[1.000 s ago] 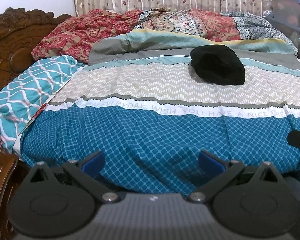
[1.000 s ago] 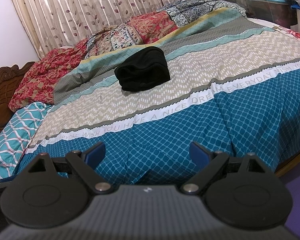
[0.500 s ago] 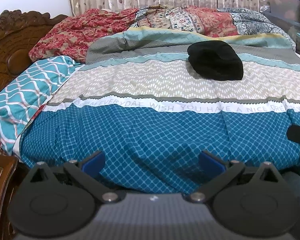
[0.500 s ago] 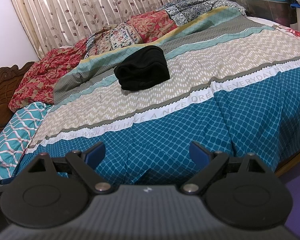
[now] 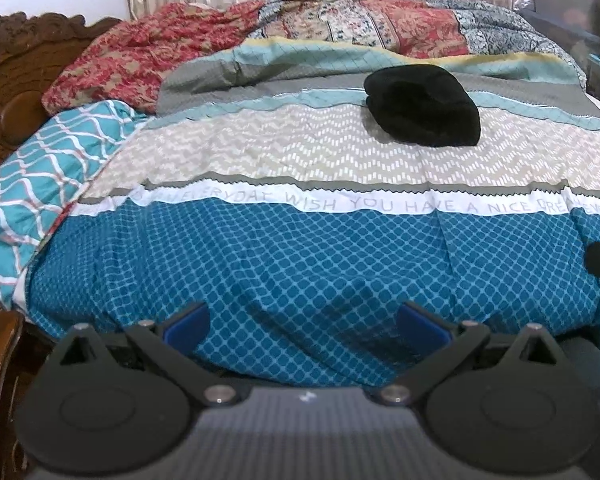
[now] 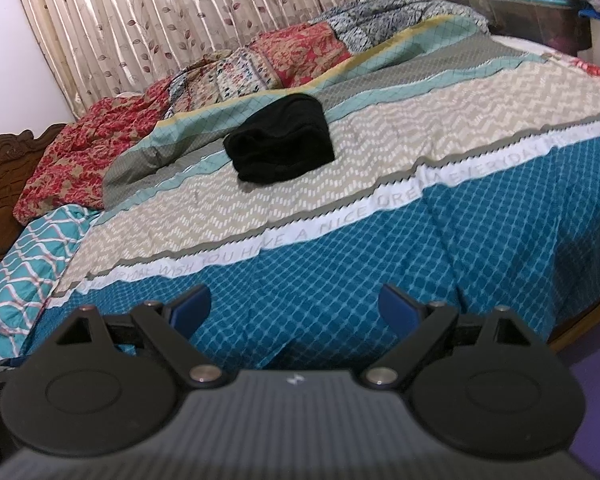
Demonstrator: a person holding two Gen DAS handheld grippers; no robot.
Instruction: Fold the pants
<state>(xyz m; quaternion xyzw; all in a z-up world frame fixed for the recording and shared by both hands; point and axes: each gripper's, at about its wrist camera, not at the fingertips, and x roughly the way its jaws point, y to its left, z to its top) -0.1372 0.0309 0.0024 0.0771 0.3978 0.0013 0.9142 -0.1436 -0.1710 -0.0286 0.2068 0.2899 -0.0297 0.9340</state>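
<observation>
Left wrist view is showing the left gripper (image 5: 302,322) hanging wide open and empty at the near edge of the bed, its blue pads spread over the teal checked band of the bedspread (image 5: 300,264); against the picture from a second ago the whole bed is sitting a touch lower and the black pants (image 5: 422,106) a little nearer the middle of the frame, so the tool is tilting slightly but barely advancing. Right wrist view is showing the right gripper (image 6: 294,308) likewise gaping with nothing between its pads, and its picture is hardly differing from the earlier one. That is suggesting both tools are idling well apart from the garment, with no reach under way. The pants are lying far up the bed, right of centre, across the grey and beige bands and short of the red floral quilt (image 5: 148,60), bunched into a compact rounded bundle with layered edges showing on the near side; they are already looking folded, though I am judging that only from the tidy shape
</observation>
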